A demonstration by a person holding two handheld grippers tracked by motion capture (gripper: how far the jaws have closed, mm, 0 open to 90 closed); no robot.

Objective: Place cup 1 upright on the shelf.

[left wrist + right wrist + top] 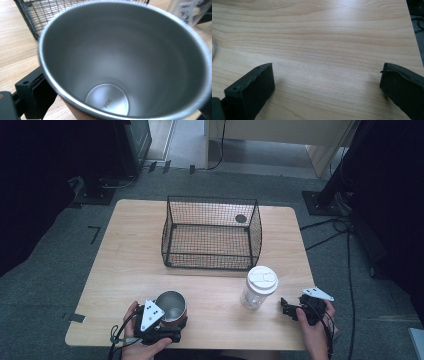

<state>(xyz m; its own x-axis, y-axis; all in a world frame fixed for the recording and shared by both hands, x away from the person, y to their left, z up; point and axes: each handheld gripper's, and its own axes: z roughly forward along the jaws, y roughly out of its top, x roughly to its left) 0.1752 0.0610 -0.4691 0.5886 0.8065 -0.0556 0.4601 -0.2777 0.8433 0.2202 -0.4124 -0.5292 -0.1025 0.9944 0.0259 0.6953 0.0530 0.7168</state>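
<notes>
Near the front edge of the light wooden tabletop [125, 240], the left tongs [172, 322] grip a round stainless-steel cup with a reddish outside [171, 306], standing upright. The right tongs [286, 307] hover spread wide with nothing between them, just beside a clear plastic jar with a white lid [259, 287]. A black wire mesh basket [212, 233] sits farther back.

Bare table [210, 285] lies between the lidded cup [259, 287] and wire basket [212, 233].
</notes>
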